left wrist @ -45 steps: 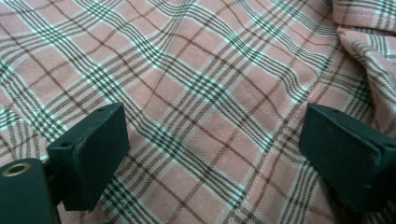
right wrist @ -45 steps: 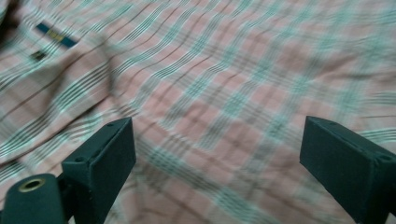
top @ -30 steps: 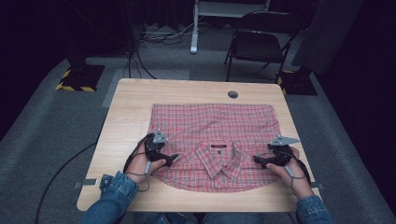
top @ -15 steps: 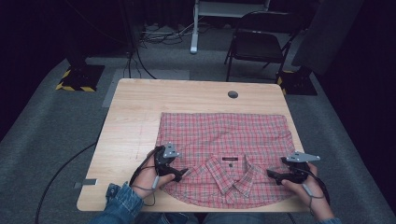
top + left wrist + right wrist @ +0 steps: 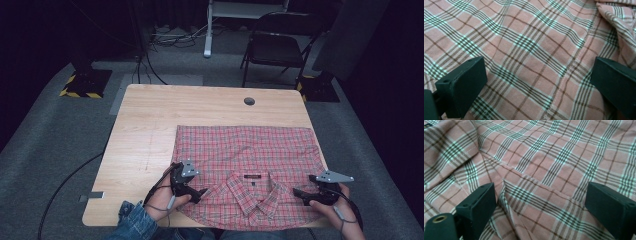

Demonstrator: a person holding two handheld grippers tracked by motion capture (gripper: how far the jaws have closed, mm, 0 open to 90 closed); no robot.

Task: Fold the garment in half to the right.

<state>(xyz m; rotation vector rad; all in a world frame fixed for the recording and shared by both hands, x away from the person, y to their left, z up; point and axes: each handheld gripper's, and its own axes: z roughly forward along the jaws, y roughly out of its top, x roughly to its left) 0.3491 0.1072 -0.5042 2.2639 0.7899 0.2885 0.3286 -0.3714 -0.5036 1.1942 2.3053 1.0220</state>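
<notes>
- A dark room with grey carpet surrounds a light wooden table (image 5: pixel 150 130); a black folding chair (image 5: pixel 272 47) stands beyond its far edge, and most else back there is lost in shadow.
- A red plaid shirt (image 5: pixel 250 150) lies flat on the right half of the table, collar toward the person; its near hem is cut off by the bottom of the high view.
- The left gripper (image 5: pixel 199 194) rests at the shirt's near left shoulder, its jaws spread wide after just opening, cloth lying flat between them and not pinched.
- The right gripper (image 5: pixel 299 194) sits at the near right shoulder, jaws likewise apart over flat fabric, released.
- The person's forearms are largely out of frame.
</notes>
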